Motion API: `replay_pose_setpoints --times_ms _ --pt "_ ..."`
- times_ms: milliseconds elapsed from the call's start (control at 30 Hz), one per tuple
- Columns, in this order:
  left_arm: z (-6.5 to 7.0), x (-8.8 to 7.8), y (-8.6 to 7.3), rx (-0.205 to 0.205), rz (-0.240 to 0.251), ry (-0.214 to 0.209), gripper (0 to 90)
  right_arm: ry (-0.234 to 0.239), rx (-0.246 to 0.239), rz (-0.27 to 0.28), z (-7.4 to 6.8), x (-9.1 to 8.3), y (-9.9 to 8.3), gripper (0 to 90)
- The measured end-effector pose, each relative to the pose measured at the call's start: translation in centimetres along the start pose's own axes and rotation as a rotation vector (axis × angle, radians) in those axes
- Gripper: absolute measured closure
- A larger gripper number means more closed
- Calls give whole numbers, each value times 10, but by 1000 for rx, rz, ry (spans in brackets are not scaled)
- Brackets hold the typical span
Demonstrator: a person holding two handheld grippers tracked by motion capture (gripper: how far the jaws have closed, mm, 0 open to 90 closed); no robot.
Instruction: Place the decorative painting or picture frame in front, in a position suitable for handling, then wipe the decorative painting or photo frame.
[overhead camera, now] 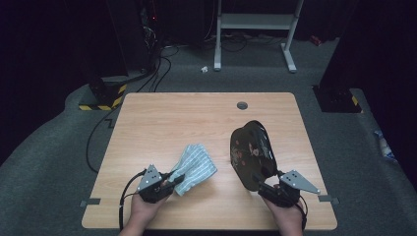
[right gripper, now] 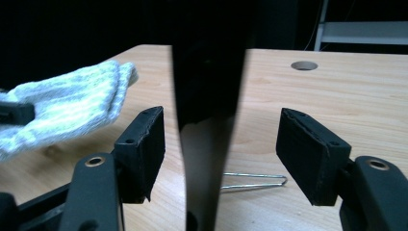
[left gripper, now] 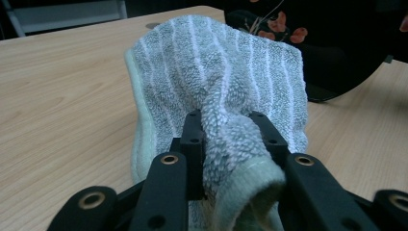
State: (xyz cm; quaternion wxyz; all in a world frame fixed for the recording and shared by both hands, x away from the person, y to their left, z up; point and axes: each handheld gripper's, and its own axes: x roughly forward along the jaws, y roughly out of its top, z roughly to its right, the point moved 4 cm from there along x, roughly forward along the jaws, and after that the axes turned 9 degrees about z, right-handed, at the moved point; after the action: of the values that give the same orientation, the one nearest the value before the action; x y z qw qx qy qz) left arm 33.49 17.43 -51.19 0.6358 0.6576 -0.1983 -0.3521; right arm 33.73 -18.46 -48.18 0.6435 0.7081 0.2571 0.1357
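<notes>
a striped grey towel [left gripper: 216, 82] is pinched at its bunched near end by the left tool [overhead camera: 173, 179], whose jaws are clamped tight on the fabric — the rest of the cloth fans out beyond the jaws, above the tabletop [overhead camera: 162, 118] and just left of the black plate [overhead camera: 252, 152]. the plate is stood on edge between the jaws of the right tool [right gripper: 221, 149], which are spread wide — gaps are seen on both sides of the rim, so the plate is not gripped. behind the plate a thin wire stand [right gripper: 255, 180] is seen on the tabletop.

Wooden table [overhead camera: 162, 123], white metal frame [overhead camera: 255, 22], floor cables [overhead camera: 162, 64]
</notes>
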Motion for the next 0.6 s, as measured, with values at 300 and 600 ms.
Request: replay_pose_setpoints --times_ms 300,600 --pt "6 1 6 -18 24 -38 714 -5 11 11 7 -2 2 359" --pt "12 -2 15 -14 48 -38 712 14 11 -16 3 0 1 361"
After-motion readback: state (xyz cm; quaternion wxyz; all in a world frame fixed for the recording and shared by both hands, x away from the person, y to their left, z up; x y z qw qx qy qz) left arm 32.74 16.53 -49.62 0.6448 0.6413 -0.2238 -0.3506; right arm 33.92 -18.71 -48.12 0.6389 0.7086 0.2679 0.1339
